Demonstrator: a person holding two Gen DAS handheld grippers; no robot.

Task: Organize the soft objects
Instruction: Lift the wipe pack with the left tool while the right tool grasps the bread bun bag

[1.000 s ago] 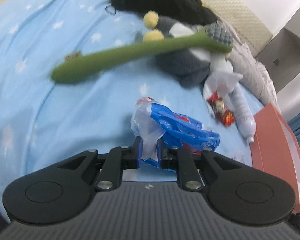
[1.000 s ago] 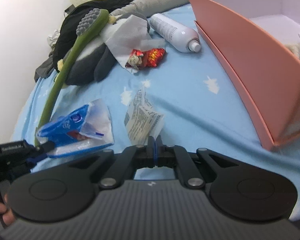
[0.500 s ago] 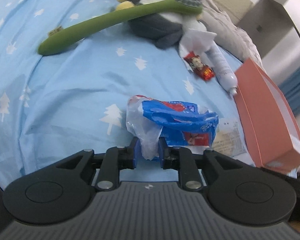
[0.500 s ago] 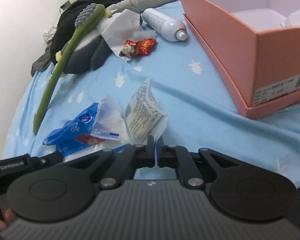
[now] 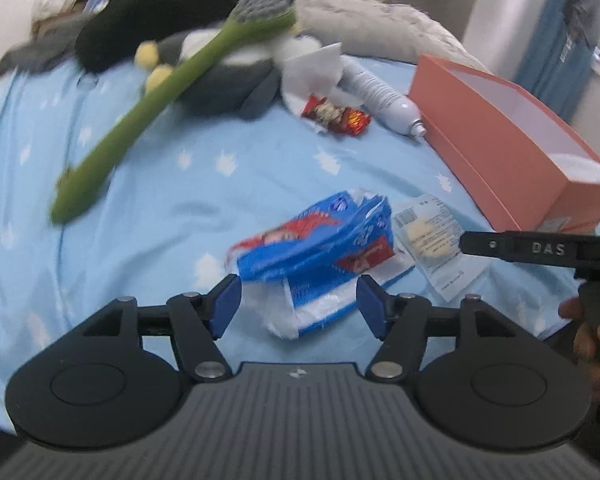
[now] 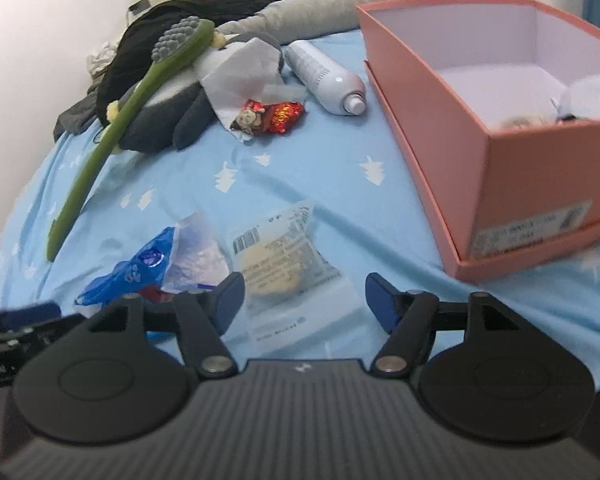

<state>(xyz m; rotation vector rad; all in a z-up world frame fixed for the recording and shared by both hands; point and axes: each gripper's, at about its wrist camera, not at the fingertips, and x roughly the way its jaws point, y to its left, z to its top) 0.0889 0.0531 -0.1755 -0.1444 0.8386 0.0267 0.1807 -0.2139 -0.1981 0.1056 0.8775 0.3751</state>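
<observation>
Both tongs opening: left tongs [image 5: 298, 306] astride blue wrapper [image 5: 320, 248], right tongs [image 6: 304, 300] over clear packet [image 6: 284, 268], neither gripped. Risk: slippery film squirting out on reclose.

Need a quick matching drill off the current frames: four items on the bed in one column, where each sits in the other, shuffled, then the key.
Items
1. green brush
2. white bottle
3. red snack wrapper
4. blue plastic bag

Places
A. just ahead of the opening left tongs
B. beside the pink box, cap toward the camera
C. leaning across the grey plush toy
D. on the edge of the white tissue

Pairs: 1-C, 2-B, 3-D, 4-A
</observation>
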